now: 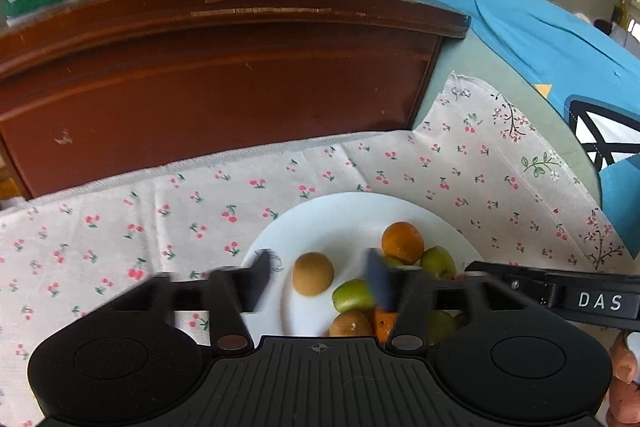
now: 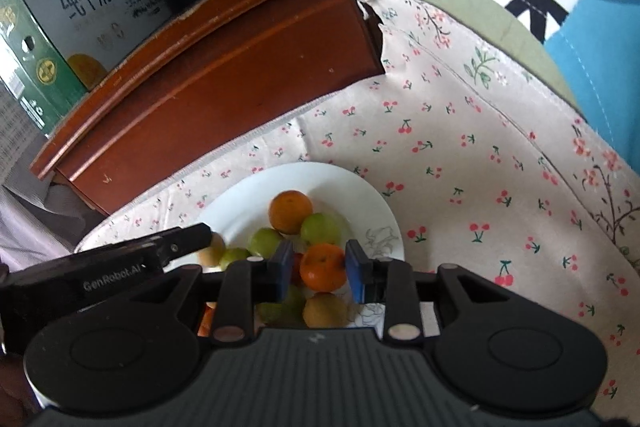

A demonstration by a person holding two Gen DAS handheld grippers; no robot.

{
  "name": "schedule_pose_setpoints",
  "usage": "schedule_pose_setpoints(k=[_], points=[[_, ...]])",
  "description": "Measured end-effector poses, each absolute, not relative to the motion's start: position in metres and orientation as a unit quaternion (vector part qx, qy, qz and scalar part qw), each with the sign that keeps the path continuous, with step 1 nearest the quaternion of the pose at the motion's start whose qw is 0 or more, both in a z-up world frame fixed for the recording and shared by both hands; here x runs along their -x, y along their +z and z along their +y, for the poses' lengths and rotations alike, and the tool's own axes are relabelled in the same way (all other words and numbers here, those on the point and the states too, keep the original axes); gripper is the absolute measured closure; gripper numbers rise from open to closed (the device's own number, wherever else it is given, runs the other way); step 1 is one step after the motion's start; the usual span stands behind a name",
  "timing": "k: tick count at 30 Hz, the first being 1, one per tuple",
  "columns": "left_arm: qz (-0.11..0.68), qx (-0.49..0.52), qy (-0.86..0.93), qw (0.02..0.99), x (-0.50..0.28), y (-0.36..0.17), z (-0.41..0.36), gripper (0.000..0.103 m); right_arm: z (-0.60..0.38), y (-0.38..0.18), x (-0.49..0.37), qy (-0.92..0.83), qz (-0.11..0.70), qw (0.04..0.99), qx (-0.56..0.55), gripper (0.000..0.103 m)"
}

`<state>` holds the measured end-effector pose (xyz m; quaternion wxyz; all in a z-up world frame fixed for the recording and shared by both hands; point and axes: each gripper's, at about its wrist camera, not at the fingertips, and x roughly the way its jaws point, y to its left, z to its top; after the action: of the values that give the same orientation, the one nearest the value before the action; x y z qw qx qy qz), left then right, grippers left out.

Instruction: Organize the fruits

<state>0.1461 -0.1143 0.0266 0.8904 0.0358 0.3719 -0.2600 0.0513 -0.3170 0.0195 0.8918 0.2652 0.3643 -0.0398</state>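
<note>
R gripper (image 2: 316,269): jaws narrow, an orange mandarin (image 2: 323,267) is being framed between the blue pads, just apart from it; grip can't be confirmed. L gripper (image 1: 322,277): jaws are being held wide over a tan fruit (image 1: 313,273), not touching it. All fruit, incl. green ones (image 2: 320,228) & another mandarin (image 1: 402,242), is lying on a white plate (image 2: 368,203), w/ cherry-print cloth (image 2: 460,155) under it, a wooden cabinet (image 1: 220,87) behind.
</note>
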Motion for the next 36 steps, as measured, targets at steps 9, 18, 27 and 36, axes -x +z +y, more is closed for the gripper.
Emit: schedule_pose_setpoints(k=[9,18,27,36], points=[[0.358,-0.077,-0.231,0.901,-0.122,0.048,-0.115,0.020,-0.309,0.033,-0.050,-0.036,0.360,0.900,-0.243,0.060],[0.377,-0.080,-0.199,0.901,-0.104,0.065,-0.101,0.017,-0.297,0.048,-0.040,-0.045,0.367,0.901,-0.226,0.044],[0.398,-0.087,-0.170,0.897,-0.084,0.074,-0.091,0.013,-0.284,0.065,-0.026,-0.065,0.379,0.903,-0.192,0.031],[0.412,-0.069,-0.137,0.898,-0.071,0.079,-0.075,0.012,-0.274,0.071,-0.015,-0.087,0.400,0.894,-0.181,0.021]])
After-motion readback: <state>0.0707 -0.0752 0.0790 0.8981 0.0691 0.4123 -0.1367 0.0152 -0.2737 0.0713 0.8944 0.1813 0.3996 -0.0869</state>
